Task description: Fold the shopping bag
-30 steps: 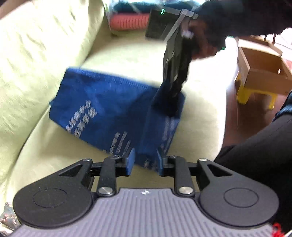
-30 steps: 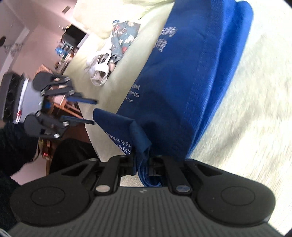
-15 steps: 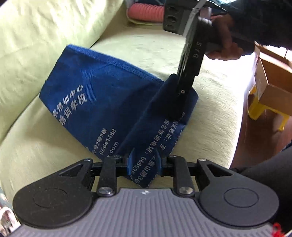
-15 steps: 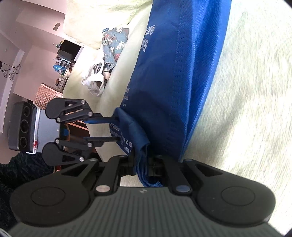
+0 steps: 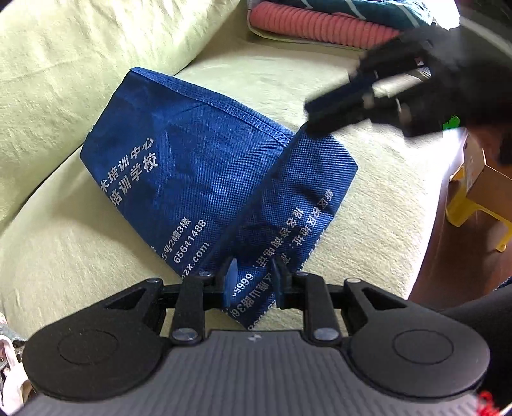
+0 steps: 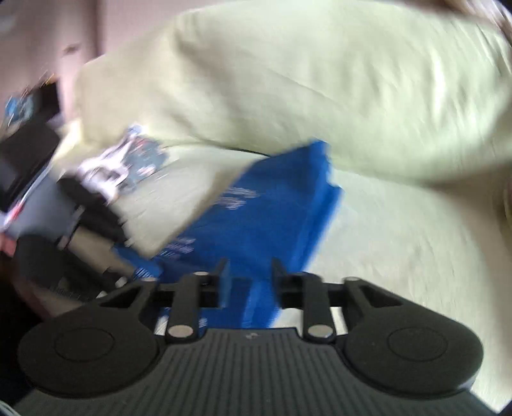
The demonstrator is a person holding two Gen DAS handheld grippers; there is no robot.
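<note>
Pale-green sofa cushion carries our blue shopping bag, light, limp non-woven cloth we judge best taken at hemmed corners; left gripper pinches its folded flap, right gripper, jaws just parting, grips nothing.

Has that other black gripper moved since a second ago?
Yes. The right gripper has let go of the blue bag, its jaws just opening, and pulled up toward the pink cushion.
</note>
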